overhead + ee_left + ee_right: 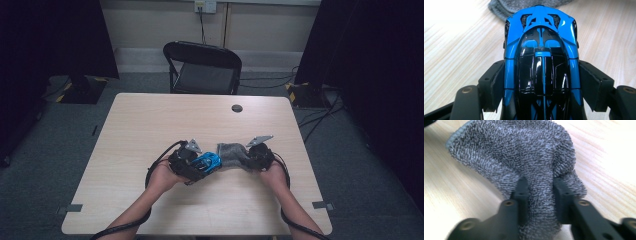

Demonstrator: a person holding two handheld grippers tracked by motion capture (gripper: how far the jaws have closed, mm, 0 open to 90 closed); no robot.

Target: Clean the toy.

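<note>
My left hand-held gripper (541, 82) clamped the blue toy car (541, 50) by its flanks to steady it low over the tabletop (150, 125), right hand-held gripper (537, 195) pinched a bunched fold of grey cloth (511, 152) beside its nose, probably for wiping.

This looks like a recording room or lab rather than a home. A bare light-wood table (150, 130) stands on grey carpet (350, 165), with a cable port (237, 108) near its far edge. Behind the far edge sits an empty black folding chair (202, 67). Black curtains (55, 37) hang at both sides, cables (320, 117) trail over the floor, and what seem to be yellow-and-black taped stand bases (300, 92) flank the table. A wall socket (205, 6) sits on the plain back wall.
</note>
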